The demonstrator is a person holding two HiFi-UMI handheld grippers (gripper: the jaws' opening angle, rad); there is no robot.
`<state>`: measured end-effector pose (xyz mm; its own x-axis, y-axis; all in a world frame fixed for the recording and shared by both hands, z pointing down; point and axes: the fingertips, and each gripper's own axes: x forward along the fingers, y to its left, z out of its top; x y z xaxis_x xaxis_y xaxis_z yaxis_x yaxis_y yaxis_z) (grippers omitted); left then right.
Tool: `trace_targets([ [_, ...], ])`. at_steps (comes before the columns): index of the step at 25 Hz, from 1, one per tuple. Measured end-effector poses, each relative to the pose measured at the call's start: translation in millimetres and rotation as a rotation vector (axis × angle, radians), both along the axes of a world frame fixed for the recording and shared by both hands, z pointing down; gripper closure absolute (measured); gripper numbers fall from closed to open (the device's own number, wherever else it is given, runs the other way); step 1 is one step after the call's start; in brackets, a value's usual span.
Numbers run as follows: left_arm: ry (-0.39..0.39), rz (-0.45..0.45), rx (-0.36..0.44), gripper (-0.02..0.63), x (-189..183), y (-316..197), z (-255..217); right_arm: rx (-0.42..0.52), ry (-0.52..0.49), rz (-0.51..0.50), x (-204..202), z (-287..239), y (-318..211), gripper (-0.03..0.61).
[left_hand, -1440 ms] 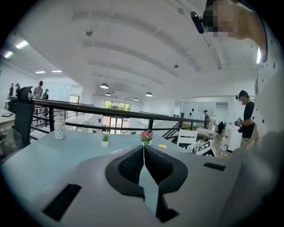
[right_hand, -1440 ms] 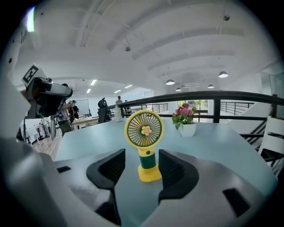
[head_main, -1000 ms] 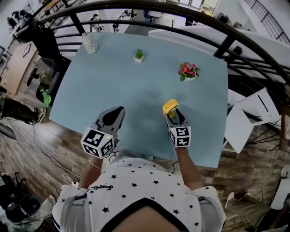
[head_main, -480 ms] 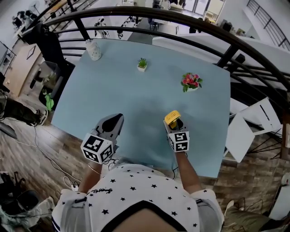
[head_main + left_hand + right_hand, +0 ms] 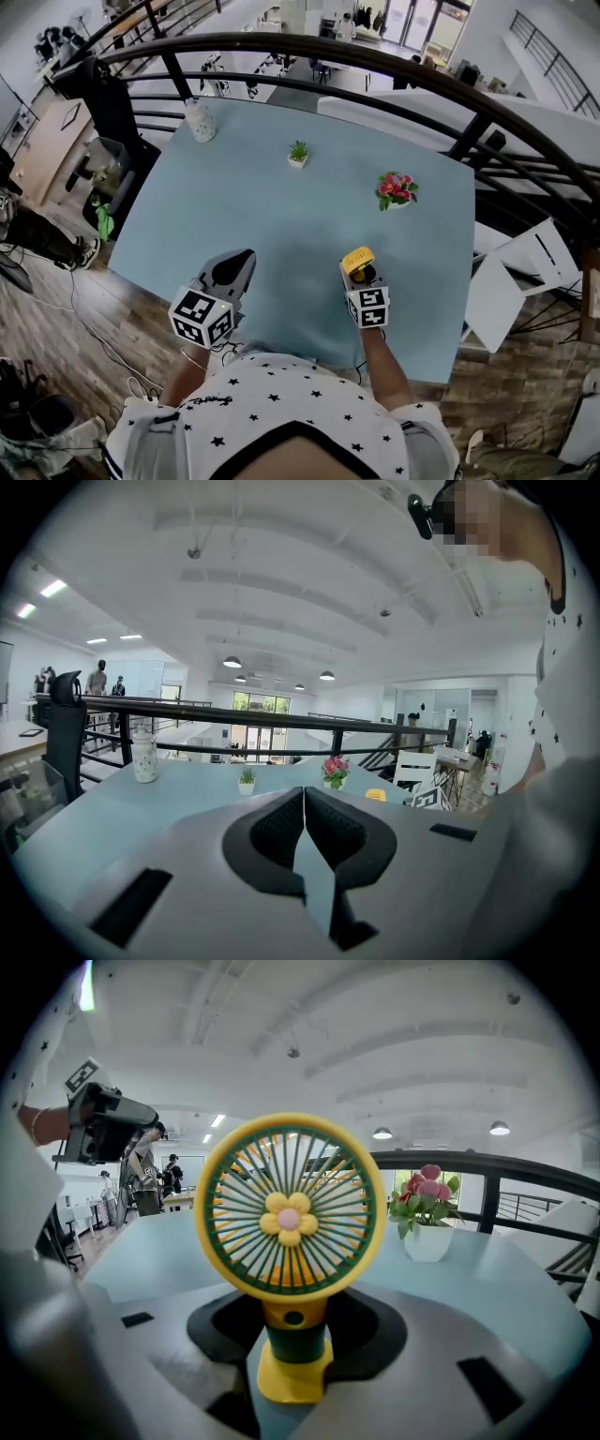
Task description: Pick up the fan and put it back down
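Since a second ago the right gripper [image 5: 363,277] has edged forward along the pale blue tabletop [image 5: 272,211], so the small yellow and green handheld fan with a flower-shaped hub [image 5: 291,1218] now stands right between its jaws instead of just past their tips. Those jaws have just been closing, and their black pads now sit against the fan's green stem on either side. The fan is upright, its yellow base on the table near the front edge, on the person's right. The left gripper [image 5: 304,808] hovers low over the table's near left edge, well apart from the fan, its jaws pressed together on nothing. Farther back on the table stand a pink flower bunch in a white pot [image 5: 396,189], a small green plant in a white pot [image 5: 298,154] and a white patterned bottle [image 5: 200,122].
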<state>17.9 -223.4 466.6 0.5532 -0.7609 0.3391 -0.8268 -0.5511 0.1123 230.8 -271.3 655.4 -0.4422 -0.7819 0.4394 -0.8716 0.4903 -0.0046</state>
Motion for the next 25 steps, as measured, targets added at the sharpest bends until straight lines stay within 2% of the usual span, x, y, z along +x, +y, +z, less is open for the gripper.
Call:
trace_targets([
  [14,0.021,0.037,0.0,0.584,11,4,4,-0.003,-0.065,0.122,15,-23,11,0.405],
  [25,0.04,0.052,0.008,0.584,25,14,4,0.036,-0.12,0.127,25,-67,31,0.405],
])
